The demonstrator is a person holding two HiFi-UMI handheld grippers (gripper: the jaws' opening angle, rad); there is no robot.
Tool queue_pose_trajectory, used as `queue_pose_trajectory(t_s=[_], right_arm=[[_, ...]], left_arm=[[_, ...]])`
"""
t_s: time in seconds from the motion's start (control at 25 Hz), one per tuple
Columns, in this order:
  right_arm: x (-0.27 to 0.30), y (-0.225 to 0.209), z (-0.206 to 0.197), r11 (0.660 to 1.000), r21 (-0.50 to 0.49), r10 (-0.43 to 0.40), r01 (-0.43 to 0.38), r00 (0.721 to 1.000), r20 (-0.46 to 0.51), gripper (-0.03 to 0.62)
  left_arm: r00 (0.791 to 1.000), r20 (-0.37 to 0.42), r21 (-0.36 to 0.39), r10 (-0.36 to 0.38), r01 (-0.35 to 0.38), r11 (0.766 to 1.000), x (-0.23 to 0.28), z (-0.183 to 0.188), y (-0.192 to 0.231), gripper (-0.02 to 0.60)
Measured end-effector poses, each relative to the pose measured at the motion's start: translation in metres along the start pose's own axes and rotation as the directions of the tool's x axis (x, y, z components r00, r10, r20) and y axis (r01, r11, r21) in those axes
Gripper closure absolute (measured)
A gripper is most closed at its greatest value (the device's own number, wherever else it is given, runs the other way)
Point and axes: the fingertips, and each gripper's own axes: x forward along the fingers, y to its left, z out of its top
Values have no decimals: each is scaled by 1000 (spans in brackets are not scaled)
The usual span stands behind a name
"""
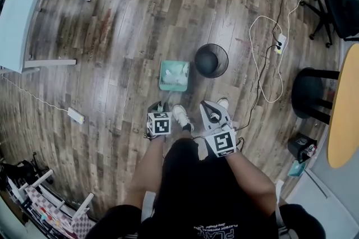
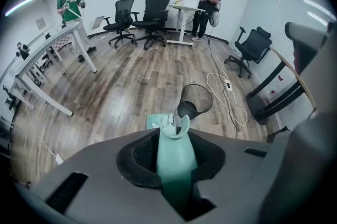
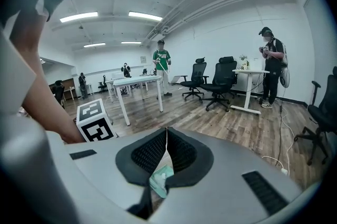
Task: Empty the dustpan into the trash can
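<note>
- The left gripper [image 1: 159, 109] is clamped on the teal dustpan handle [image 2: 176, 160]. The handle fills the gap between the two jaws and runs forward and down to the pan.
- The dustpan [image 1: 174, 76] sits flat on the wood floor [image 1: 123, 24], straight ahead of the left gripper and just in front of the person's white shoe [image 1: 180, 116].
- White scraps [image 2: 167, 122] lie inside the pan.
- The black mesh trash can [image 1: 211, 60] stands upright on the floor, just beside the dustpan's right far corner. The two are close, and no view shows whether they touch.
- The right gripper [image 1: 211, 109] has its jaws closed together, tips meeting, with nothing between the tips. A teal patch shows through the gap low behind the jaws; what it is cannot be told.
- The right gripper hangs beside the left one, nearer the trash can, and is well apart from the pan.
- A white cable [image 1: 259, 64] loops across the floor to the right of the trash can.
- A white table [image 1: 22, 19] stands far to the left.
</note>
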Motion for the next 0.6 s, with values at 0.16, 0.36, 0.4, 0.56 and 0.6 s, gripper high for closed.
queue_pose_trajectory(t_s=[0.16, 0.36, 0.4, 0.56, 0.6], right_arm=[[-8, 1, -2, 1000, -8, 8, -8, 1000, -6, 569], [-14, 10, -3, 999, -33, 22, -22, 1000, -6, 569], [-16, 13, -2, 999, -39, 23, -23, 1000, -5, 569], [-27, 13, 3, 998, -63, -17, 18, 1000, 9, 569], [-31, 10, 4, 997, -63, -38, 38, 999, 12, 569]], left_arm=[[1000, 28, -29, 14, -13, 1000, -11, -5, 7, 486], [997, 69, 14, 30, -31, 999, -28, -4, 8, 486], [997, 76, 25, 33, -35, 999, -32, -4, 8, 486], [993, 110, 55, 46, -53, 997, -52, -5, 13, 486], [992, 119, 63, 48, -55, 996, -57, -6, 14, 486]])
